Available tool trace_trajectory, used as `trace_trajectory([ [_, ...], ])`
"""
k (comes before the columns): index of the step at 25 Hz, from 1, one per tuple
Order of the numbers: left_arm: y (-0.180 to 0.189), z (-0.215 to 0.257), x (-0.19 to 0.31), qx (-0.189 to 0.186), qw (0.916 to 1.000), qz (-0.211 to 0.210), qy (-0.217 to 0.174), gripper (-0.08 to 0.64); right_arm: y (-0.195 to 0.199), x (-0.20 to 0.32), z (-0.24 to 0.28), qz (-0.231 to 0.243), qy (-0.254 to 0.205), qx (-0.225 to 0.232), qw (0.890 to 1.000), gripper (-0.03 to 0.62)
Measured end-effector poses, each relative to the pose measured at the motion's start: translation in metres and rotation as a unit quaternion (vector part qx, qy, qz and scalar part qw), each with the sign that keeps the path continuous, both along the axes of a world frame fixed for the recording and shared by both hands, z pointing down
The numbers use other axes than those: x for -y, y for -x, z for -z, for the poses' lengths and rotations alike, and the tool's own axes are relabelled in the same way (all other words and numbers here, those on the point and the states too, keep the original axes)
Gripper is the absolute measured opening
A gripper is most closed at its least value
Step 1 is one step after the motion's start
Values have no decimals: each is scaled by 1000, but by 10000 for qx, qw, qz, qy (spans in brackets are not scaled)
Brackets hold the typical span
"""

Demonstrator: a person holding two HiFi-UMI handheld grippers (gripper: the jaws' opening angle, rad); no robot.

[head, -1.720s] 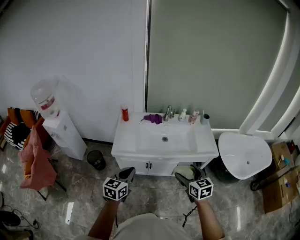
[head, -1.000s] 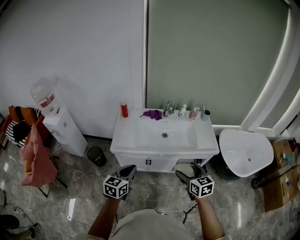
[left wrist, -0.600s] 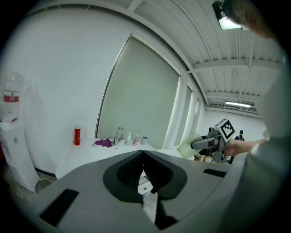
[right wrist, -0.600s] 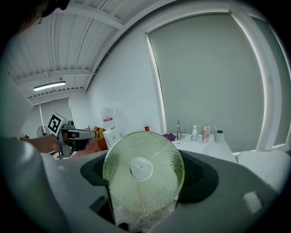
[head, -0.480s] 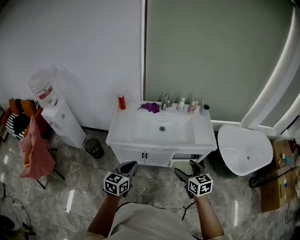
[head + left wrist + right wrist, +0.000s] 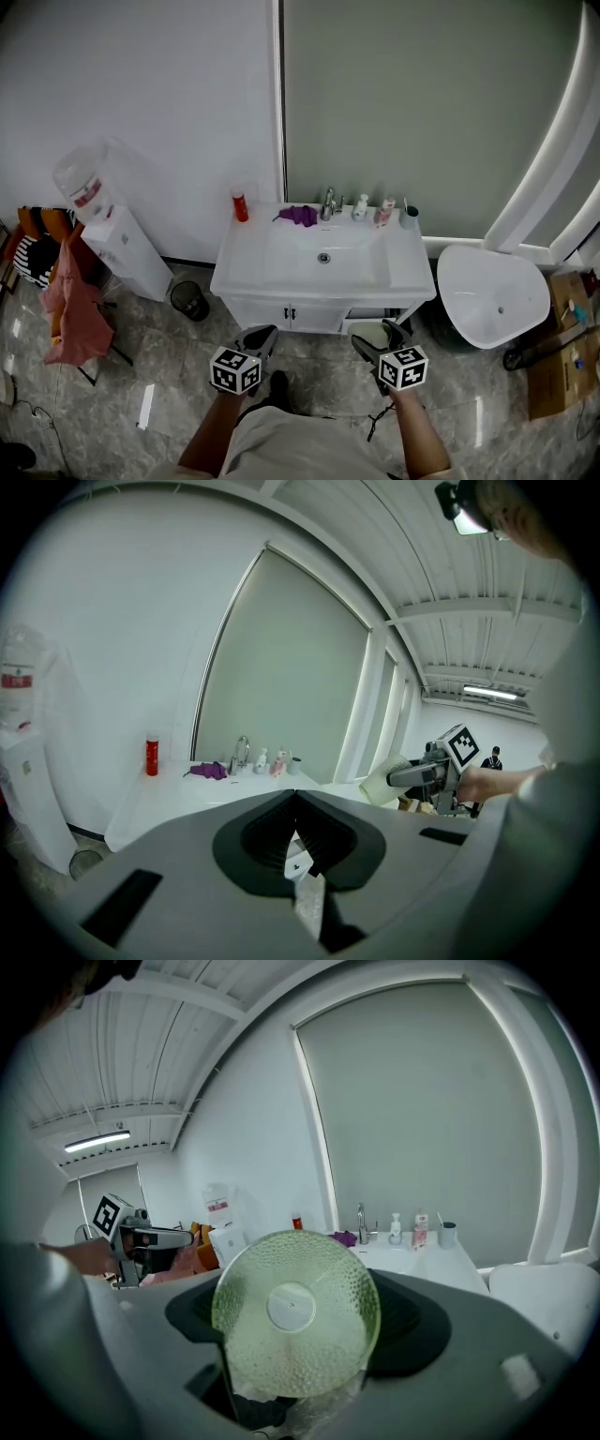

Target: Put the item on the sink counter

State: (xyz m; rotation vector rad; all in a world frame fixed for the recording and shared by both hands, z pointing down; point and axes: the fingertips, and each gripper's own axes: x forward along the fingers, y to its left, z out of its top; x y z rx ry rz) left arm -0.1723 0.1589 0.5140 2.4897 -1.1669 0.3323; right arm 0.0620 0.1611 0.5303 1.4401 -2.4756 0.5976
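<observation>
The right gripper (image 6: 375, 339) has its 2 jaws spread wide around a pale green item (image 6: 295, 1312), 1 jaw on each side, and the item sits clamped between them. In the right gripper view the item shows a round, dimpled face with a plain white centre. Its axis therefore appears to run along the jaws, pointing forward. The left gripper (image 6: 256, 341) has its jaws brought together and nothing between them.

Both grippers are held low in front of the person, short of the white vanity and well apart from it. The sink counter (image 6: 410, 272) lies straight ahead and beyond them. The right gripper stands in front of the counter's right part and the left gripper in front of its left-centre part. The loaded right gripper is thus the 1 that counts, and it is also the nearer to the bare strip right of the basin (image 6: 323, 258).

Along the back edge stand a red bottle (image 6: 240, 204), a purple cloth (image 6: 300, 216), the faucet (image 6: 328, 202), 2 small bottles and a cup (image 6: 409, 217). The coming move is probably a forward carry to that open right-hand strip.
</observation>
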Motion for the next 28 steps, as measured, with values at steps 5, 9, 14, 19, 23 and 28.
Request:
trace_trajectory([
  [5, 1, -9, 28, -48, 10000, -49, 63, 8, 3, 26, -13, -22, 119, -58, 9999, 418],
  [9, 5, -13, 64, -48, 9999, -96, 88, 8, 1, 55, -21, -123, 218, -88, 9996, 419],
  [14, -1, -16, 118, -91, 9995, -263, 168, 8, -4, 100, -20, -327, 251, -93, 9991, 419],
  [19, -14, -24, 170, -34, 9977, -625, 251, 8, -6, 141, -28, -568, 365, -67, 9977, 419],
  [23, -18, -28, 213, -14, 9958, -870, 287, 8, -9, 173, -31, -809, 421, -106, 9958, 419],
  [28, -21, -32, 257, -6, 9926, -1178, 305, 8, -11, 203, -31, -1050, 443, -194, 9933, 419],
])
